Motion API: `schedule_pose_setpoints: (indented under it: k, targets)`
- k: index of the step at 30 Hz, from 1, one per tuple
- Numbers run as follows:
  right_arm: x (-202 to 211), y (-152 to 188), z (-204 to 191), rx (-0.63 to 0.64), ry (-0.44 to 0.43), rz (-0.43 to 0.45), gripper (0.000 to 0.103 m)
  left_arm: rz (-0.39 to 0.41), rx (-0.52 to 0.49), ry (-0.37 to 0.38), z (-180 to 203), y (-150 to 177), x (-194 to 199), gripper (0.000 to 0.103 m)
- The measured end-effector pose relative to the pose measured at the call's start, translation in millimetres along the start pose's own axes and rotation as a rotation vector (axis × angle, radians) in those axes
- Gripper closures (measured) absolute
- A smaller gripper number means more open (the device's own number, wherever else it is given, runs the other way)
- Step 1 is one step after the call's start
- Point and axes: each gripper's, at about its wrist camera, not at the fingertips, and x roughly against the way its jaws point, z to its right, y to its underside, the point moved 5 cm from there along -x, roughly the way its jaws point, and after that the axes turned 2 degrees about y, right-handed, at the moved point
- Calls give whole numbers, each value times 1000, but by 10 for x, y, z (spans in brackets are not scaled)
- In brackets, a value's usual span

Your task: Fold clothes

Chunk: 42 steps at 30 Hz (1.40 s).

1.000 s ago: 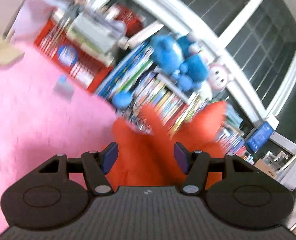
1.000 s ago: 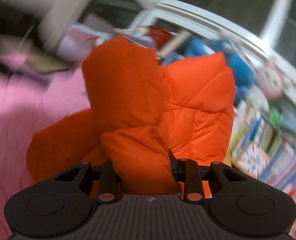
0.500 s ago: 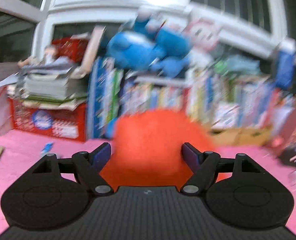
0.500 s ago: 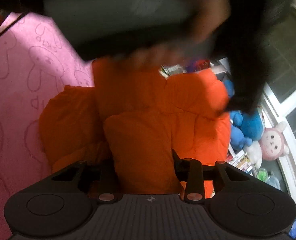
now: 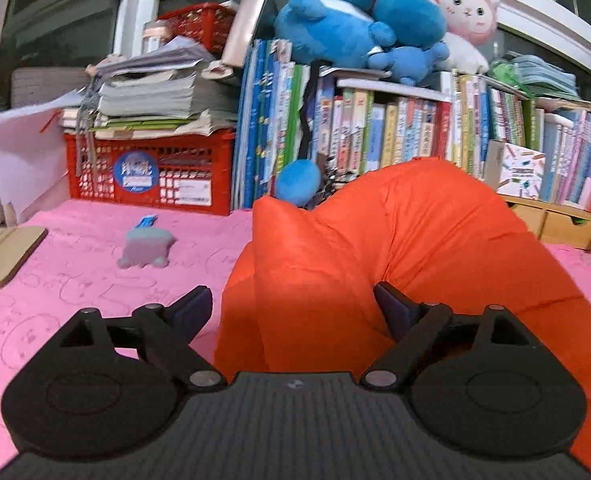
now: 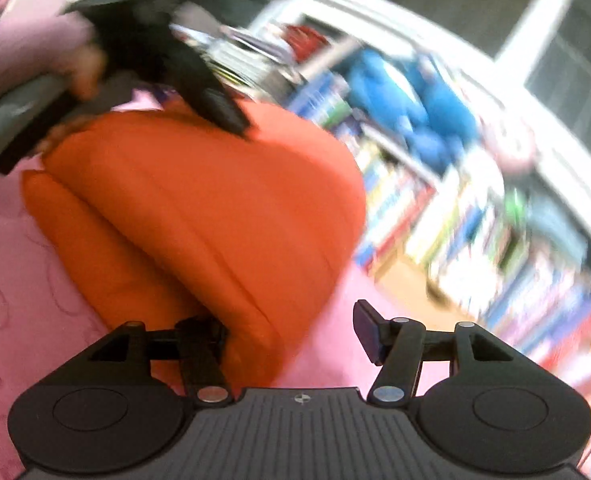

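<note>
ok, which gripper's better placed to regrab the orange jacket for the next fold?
Left, probably. The left gripper is opening wide with the orange jacket bulging between its fingers. The right gripper is opening at the jacket's edge, fabric only by one finger.

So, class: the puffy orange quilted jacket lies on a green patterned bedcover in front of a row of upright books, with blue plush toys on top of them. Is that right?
Not quite. The patterned bedcover under the puffy orange quilted jacket is pink, not green, as the left wrist view shows. The row of upright books behind it and the blue plush toys on top are as stated.
</note>
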Motion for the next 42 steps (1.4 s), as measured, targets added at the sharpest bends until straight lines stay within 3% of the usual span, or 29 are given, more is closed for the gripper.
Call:
schedule_pose_setpoints:
  k: [10,16,21,22,25,32,40,42]
  targets:
    - [-300,144,452,-478,-170,-164,39,-31,98,0,-126,154,-129,4]
    - [-354,332,490,-740,-251,-214,45,-48,142,19,-185,223,-161,3]
    - [-261,289,396,-785,-250,-189,78,-54,160,23,-198,237,-159,2]
    - [-242,269,368,-787,-243,-184,80,-56,163,22,-200,243,-153,2]
    - [-224,238,331,-807,-209,-186,82,-62,176,20,-213,260,-128,2]
    - [42,248,437,-910,-244,-173,89,-45,180,-4,-216,325,75,3]
    - [146,264,225,-586,-55,-186,87,-35,148,2,-174,310,90,2]
    - [120,266,152,-562,-36,-196,87,-35,138,-5,-163,307,88,2]
